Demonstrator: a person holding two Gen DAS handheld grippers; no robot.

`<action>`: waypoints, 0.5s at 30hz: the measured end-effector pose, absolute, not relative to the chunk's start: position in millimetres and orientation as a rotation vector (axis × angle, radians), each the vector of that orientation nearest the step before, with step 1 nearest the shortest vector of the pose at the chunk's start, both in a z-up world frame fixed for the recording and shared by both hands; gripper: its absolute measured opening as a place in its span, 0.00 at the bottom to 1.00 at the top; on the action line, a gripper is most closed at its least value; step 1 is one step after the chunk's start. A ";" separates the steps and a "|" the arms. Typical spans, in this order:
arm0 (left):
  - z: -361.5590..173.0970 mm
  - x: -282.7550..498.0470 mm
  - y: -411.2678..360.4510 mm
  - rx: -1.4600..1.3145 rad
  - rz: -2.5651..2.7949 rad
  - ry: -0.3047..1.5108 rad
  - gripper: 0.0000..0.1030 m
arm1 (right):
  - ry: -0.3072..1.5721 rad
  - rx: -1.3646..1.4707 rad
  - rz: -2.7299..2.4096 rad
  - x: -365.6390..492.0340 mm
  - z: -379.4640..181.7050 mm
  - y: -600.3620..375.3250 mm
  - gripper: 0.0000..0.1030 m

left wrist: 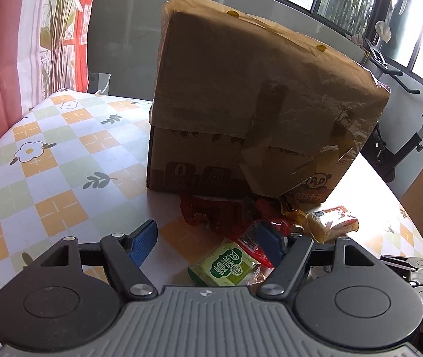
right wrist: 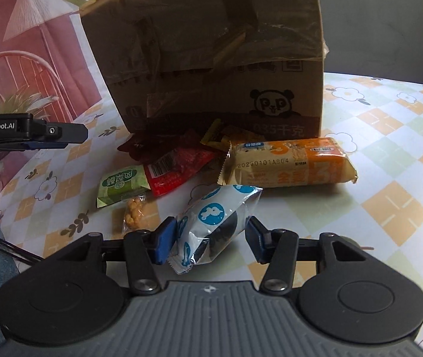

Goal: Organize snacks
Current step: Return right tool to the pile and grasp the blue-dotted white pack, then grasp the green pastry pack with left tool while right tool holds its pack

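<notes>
The right gripper (right wrist: 211,239) is partly open with the white-and-blue snack pack (right wrist: 216,226) sitting between its blue pads (right wrist: 164,242), left pad touching, right pad just apart, so squeeze gently around its middle before lifting toward the cardboard box (right wrist: 211,59) ahead.
</notes>
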State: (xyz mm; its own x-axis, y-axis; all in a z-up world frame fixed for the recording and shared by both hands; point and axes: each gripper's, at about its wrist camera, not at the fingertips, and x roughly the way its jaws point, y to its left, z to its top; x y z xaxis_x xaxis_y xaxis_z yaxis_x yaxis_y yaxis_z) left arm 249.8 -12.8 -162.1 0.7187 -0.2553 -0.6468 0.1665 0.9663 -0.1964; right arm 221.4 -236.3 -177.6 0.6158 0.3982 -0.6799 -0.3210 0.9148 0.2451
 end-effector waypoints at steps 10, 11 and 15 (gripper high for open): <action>-163.8 251.9 -14.2 -0.129 -0.229 0.746 0.73 | 0.827 0.115 0.382 219.6 -173.9 -247.3 0.67; -164.2 252.0 -15.1 -0.127 -0.233 0.748 0.73 | 0.830 0.128 0.374 217.9 -172.9 -252.8 0.68; -165.6 251.9 -15.6 -0.128 -0.240 0.751 0.73 | 0.837 0.113 0.312 214.9 -170.3 -262.6 0.68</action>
